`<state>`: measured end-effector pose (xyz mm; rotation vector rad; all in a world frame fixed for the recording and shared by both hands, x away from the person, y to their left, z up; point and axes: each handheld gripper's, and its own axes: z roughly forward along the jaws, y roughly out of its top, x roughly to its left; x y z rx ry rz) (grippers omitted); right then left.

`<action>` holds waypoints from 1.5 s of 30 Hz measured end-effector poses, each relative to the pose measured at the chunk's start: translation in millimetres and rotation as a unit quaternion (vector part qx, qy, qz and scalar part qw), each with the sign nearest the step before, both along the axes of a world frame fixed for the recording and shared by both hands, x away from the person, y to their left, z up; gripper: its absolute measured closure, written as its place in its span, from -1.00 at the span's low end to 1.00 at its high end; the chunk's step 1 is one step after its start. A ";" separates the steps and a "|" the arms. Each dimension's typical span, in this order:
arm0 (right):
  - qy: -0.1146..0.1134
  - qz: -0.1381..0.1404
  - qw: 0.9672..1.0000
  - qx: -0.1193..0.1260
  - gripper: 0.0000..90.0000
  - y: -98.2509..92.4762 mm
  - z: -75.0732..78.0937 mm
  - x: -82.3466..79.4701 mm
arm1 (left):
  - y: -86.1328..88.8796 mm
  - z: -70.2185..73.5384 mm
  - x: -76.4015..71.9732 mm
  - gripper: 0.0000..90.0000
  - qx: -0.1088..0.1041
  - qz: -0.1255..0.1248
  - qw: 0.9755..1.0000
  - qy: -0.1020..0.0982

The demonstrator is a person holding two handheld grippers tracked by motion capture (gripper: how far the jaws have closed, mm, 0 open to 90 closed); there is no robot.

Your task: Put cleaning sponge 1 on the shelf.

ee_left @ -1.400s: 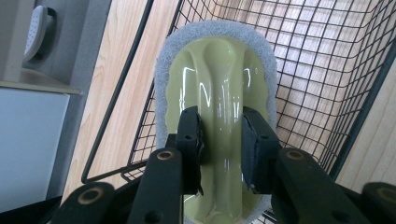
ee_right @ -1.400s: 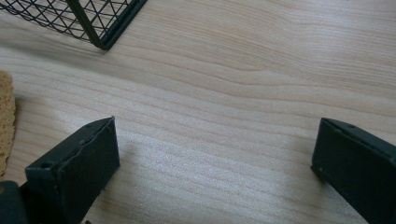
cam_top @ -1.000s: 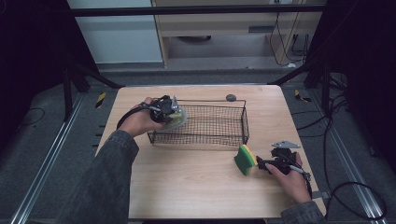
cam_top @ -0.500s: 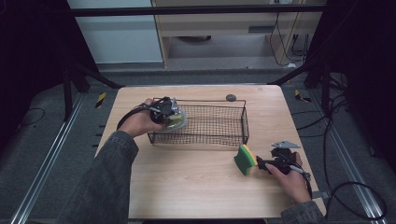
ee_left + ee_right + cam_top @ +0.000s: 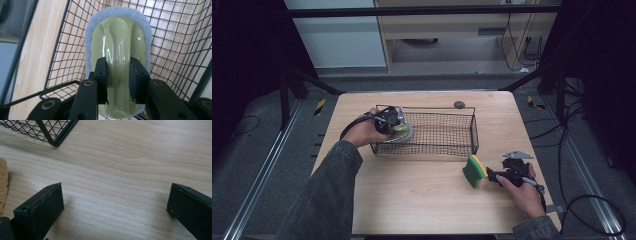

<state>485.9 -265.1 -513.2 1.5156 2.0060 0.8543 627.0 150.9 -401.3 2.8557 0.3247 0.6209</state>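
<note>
My left gripper [image 5: 117,72] is shut on the ridge of a scrubbing pad [image 5: 117,37], which has a glossy pale green handle on a grey scouring pad. It holds the pad tilted at the left end of the black wire basket [image 5: 474,131], inside the wire walls [image 5: 175,50]. From above, the left gripper [image 5: 393,121] and pad [image 5: 403,133] sit over the basket's left edge. My right gripper [image 5: 115,202] stands open low over bare wood with nothing between its jaws. In the high view the right gripper [image 5: 492,176] is just right of a green and yellow sponge [image 5: 473,170], whose yellow edge [image 5: 3,187] lies left of my jaw.
The wooden table [image 5: 412,200] carries the basket across its middle. A small dark round object [image 5: 459,104] lies behind the basket near the far edge. A corner of the basket [image 5: 53,135] is close ahead of my right gripper. Cables trail off the right side.
</note>
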 end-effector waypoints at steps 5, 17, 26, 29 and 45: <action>0.000 0.000 1.000 0.000 -0.98 0.0 0.0 0.0 | -0.9 -5.8 2.5 0.57 0.001 0.005 1.000 0.011; 0.000 0.000 1.000 0.000 -0.98 0.0 0.0 0.0 | -1.0 -13.2 6.1 0.57 0.013 0.017 1.000 0.022; 0.000 0.000 1.000 0.000 -0.98 0.0 0.0 0.0 | -2.7 -14.2 6.3 0.55 0.010 0.018 0.999 0.026; 0.000 0.000 1.000 0.000 -0.98 0.0 0.0 0.0 | -4.2 -14.4 5.3 0.54 0.010 0.016 0.999 0.030; 0.000 0.000 1.000 0.002 -0.98 0.1 0.2 -0.1 | -2.6 5.5 -6.2 0.28 -0.042 0.016 0.999 0.002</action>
